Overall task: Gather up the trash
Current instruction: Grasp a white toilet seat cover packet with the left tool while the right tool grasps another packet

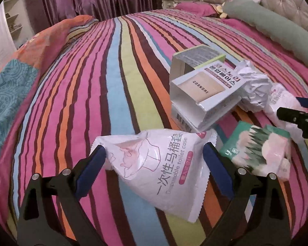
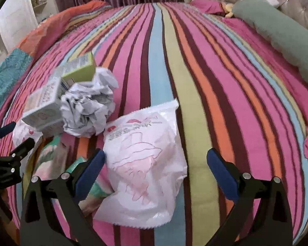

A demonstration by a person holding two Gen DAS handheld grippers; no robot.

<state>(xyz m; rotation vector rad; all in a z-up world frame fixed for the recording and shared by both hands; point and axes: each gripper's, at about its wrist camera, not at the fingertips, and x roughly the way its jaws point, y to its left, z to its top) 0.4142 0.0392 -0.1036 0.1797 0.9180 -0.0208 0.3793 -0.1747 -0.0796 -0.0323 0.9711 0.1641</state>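
A: Where is the trash?

B: All of it lies on the striped bedspread point(image 1: 117, 94). The left gripper point(image 1: 154, 160) has its fingers spread wide, and a white toilet cover packet point(image 1: 160, 170) lies between them. I cannot tell if the pads touch it.

A: And the right gripper point(image 2: 156, 164)?

B: Its fingers are also released, around a second white packet point(image 2: 145, 176) with a pink drawing. It is not squeezed.

A: What is near?

B: An open white carton point(image 1: 203, 96) and a green-edged box point(image 1: 197, 57) behind it, a crumpled paper ball point(image 2: 88, 110) just beside them, and a green tissue pack point(image 1: 260, 153) between both grippers. A long green bolster point(image 2: 281, 34) lies well apart, by the headboard.
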